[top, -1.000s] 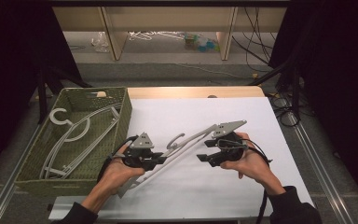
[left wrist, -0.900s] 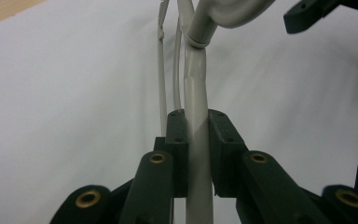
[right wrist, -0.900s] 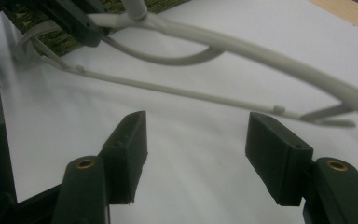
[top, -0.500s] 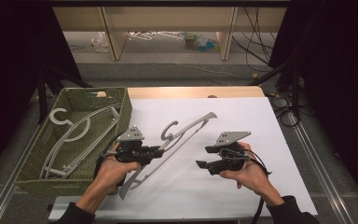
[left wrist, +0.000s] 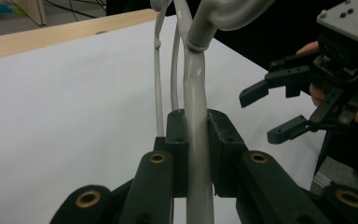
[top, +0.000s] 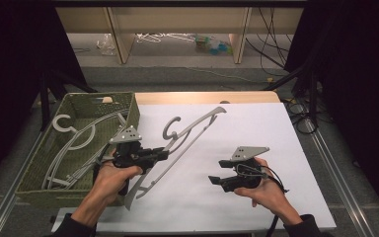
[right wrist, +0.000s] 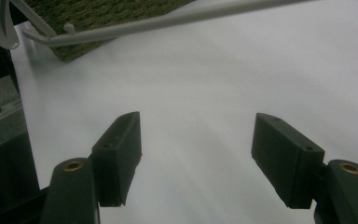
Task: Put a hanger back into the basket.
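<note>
Progress, as judged: one hanger is out of the basket and carried over the sheet; it is handed over to a single gripper, and its final placing is not yet done. More hangers wait in the basket.

- Table point(top: 202, 97): pale wood edge, mostly hidden under the cover.
- Sheet point(top: 276, 148): white, matt, smooth, rectangular, lying flat over the tabletop.
- Basket point(top: 126, 106): olive-green woven weave, rectangular, slot handle in the far wall, standing at the left edge of the sheet.
- Hangers in basket point(top: 79, 143): grey plastic, glossy, curved shoulders and round hooks, stacked loosely.
- Held hanger point(top: 190, 133): grey plastic, smooth rounded bar, open hook at mid-length; it slants over the sheet just right of the basket, far end raised, near end low by the left forearm.
- Left gripper point(top: 160, 154): black, grey plate on top; jaws pressed together on the hanger's bar, which the left gripper view shows pinched between the pads point(left wrist: 177, 140).
- Right gripper point(top: 216, 179): black, same make; jaws have just been opening and stand spread with nothing between them, over bare sheet, apart from the hanger.
</note>
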Demonstrator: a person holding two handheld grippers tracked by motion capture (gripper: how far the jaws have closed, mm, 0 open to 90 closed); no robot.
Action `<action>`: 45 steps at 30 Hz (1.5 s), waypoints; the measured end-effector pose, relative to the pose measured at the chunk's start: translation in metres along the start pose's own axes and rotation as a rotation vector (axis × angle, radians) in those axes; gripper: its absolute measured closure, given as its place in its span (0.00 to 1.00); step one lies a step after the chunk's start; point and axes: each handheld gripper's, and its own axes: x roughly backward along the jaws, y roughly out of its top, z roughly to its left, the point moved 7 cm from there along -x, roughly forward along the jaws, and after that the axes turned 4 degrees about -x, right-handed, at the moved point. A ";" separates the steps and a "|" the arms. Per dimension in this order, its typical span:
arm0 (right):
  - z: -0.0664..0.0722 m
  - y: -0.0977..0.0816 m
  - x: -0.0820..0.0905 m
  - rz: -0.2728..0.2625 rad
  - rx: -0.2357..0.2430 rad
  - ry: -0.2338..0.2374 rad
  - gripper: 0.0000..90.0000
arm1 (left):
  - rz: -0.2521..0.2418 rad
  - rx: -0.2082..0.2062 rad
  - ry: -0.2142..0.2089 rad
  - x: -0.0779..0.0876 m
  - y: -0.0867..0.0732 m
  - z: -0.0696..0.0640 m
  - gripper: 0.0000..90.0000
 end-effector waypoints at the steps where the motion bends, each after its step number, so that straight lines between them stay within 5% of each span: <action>1: 0.001 -0.001 0.000 0.004 -0.005 0.004 0.38 | -0.009 0.004 -0.013 0.001 0.002 0.000 0.88; 8: 0.002 -0.004 0.001 -0.004 -0.010 0.002 0.35 | -0.019 0.017 -0.023 0.016 0.013 -0.002 0.88; 19: 0.002 -0.009 0.001 -0.001 -0.019 -0.004 0.34 | -0.025 -0.056 0.012 0.042 0.035 -0.005 0.88; 24: 0.004 -0.010 0.001 0.005 -0.015 0.005 0.34 | -0.033 -0.054 0.052 0.061 0.042 0.003 0.88; 32: 0.003 -0.011 0.000 0.010 -0.016 0.005 0.35 | -0.063 -0.044 0.098 0.095 0.045 0.029 0.88; 34: 0.003 -0.011 -0.001 0.010 -0.016 0.004 0.35 | -0.064 -0.034 0.136 0.104 0.043 0.042 0.88; 45: 0.003 -0.012 -0.001 0.017 -0.018 0.009 0.34 | -0.068 -0.015 0.216 0.132 0.037 0.088 0.88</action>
